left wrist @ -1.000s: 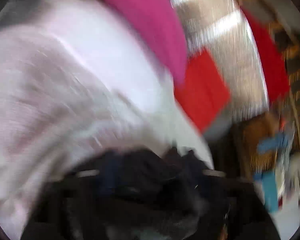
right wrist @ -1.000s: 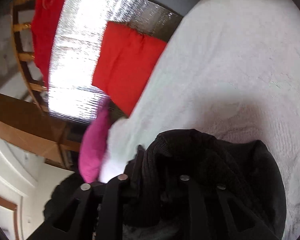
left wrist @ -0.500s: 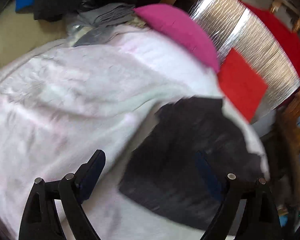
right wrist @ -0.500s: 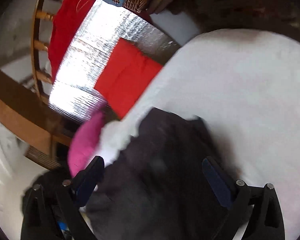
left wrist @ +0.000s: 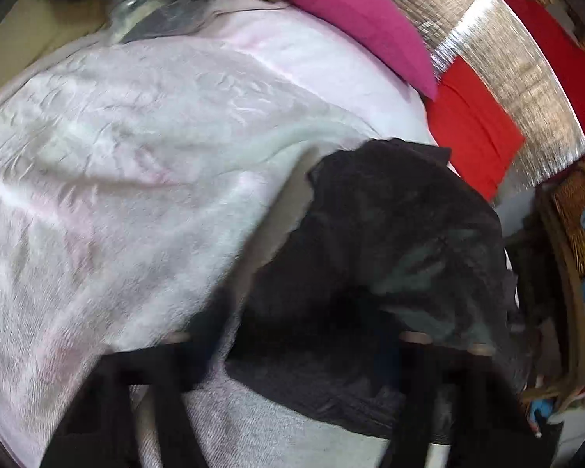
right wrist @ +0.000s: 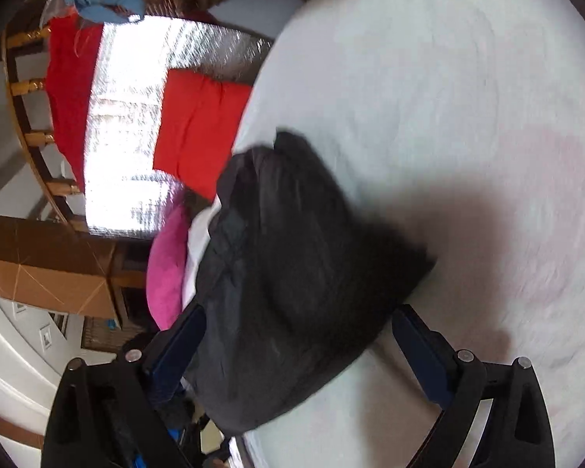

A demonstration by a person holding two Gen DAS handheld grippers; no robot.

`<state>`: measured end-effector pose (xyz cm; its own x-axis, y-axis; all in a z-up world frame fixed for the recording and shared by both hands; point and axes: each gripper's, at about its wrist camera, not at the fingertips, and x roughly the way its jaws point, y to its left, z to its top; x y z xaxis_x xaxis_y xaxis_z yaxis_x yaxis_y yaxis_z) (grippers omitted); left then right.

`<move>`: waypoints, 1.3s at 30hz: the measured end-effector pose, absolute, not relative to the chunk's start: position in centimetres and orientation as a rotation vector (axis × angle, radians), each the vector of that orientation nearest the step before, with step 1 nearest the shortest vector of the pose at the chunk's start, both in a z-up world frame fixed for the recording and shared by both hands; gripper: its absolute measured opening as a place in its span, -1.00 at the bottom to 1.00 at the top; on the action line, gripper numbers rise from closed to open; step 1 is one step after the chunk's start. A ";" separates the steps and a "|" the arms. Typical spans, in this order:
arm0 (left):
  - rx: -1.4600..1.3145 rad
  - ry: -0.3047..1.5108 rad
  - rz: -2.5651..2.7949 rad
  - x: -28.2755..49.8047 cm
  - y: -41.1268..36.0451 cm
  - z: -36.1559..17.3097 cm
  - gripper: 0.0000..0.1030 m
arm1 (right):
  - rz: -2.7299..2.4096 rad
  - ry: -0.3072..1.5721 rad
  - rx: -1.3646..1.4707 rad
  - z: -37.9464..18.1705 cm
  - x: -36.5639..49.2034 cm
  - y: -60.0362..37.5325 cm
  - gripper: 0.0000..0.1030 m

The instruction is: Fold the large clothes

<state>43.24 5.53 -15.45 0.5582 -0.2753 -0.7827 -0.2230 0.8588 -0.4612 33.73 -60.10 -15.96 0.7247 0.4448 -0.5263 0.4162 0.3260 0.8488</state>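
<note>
Lying loose on the blanket (right wrist: 468, 97) now: black garment (right wrist: 292, 273), let go since a second ago. My right gripper (right wrist: 298, 345) spread, empty; left gripper (left wrist: 292, 351) blurred, jaws unreadable. Fold probably done.

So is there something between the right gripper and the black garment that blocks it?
Nothing visible does. In the right wrist view the black garment lies on the white blanket directly between the open fingers of the right gripper, with no other object in front of it.
</note>
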 end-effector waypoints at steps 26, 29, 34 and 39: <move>-1.119 0.976 -0.138 40.0 4.4 -20.0 0.73 | 0.038 0.686 1.239 -18.1 37.6 -57.5 0.86; -1.090 0.961 -0.143 40.0 3.9 -19.5 0.72 | -0.023 0.701 1.184 -18.1 38.4 -57.1 0.41; -0.991 0.954 -0.082 40.1 3.3 -19.2 -0.03 | -0.069 0.716 1.128 -18.2 38.7 -57.2 0.09; -0.831 0.930 -0.063 39.5 1.2 -16.4 -0.35 | -0.090 0.724 1.072 -17.6 38.5 -56.9 -0.08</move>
<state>39.53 1.22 -16.44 0.6195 -0.3862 -0.6834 -0.2907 0.6958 -0.6568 38.50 -56.93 -17.57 0.7690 0.2697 -0.5796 0.4035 0.4984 0.7673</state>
